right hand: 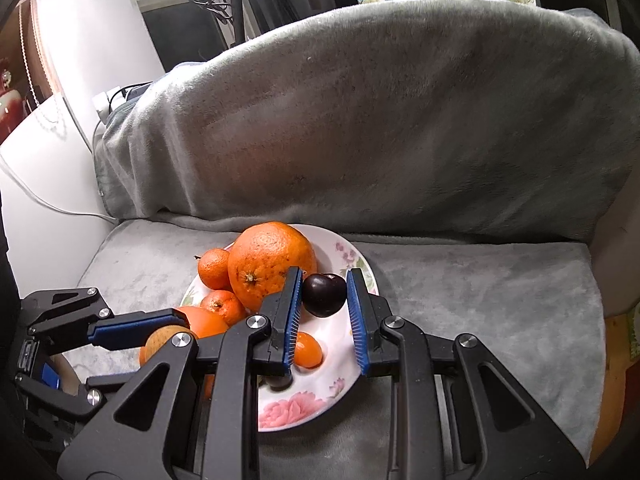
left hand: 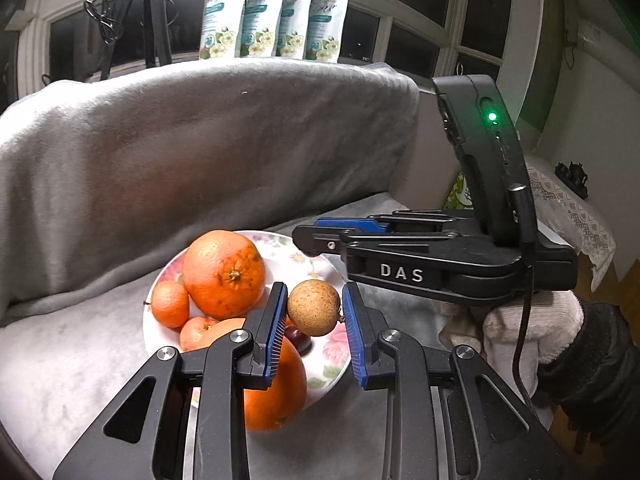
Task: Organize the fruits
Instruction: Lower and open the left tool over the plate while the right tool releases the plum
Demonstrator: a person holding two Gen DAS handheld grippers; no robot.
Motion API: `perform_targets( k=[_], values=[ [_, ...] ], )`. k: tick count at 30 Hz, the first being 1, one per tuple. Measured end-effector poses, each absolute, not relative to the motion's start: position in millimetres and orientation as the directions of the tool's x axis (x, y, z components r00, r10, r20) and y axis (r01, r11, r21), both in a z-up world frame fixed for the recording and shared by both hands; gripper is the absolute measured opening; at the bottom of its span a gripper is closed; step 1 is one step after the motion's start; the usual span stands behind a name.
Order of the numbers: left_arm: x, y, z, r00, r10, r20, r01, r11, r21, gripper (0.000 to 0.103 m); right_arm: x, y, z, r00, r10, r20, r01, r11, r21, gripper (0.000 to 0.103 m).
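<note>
A floral plate sits on a grey blanket-covered seat. It holds a large orange, small tangerines and another big orange. My left gripper is shut on a brown speckled round fruit above the plate's right side; that fruit also shows in the right wrist view. My right gripper is shut on a dark plum above the plate. The right gripper's body shows in the left wrist view.
The grey blanket drapes over the sofa back behind the plate. Packets stand on the window sill. A white cable runs along the left wall. A lace-covered table stands at the right.
</note>
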State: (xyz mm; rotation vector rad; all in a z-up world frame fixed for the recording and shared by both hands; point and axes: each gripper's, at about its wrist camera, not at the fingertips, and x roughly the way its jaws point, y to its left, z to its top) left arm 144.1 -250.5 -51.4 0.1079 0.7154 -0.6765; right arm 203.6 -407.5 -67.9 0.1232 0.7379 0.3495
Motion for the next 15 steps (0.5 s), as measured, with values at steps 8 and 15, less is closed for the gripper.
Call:
perform_targets(
  k=[8,15],
  values=[
    [145.6,-252.7,-51.2,0.552,-0.539,-0.636,0.613,0.78,-0.129,0.027,209.0,-407.3,-69.1,0.676,0.371,-0.636,-0.275,0.929,0.249,0.024],
    [145.0,-250.4,-52.6,0.557,-0.533,-0.637,0.608,0.784,-0.124,0.027,211.7,-405.7,-67.1,0.679,0.369,-0.635,-0.274,0.929,0.248,0.024]
  ],
)
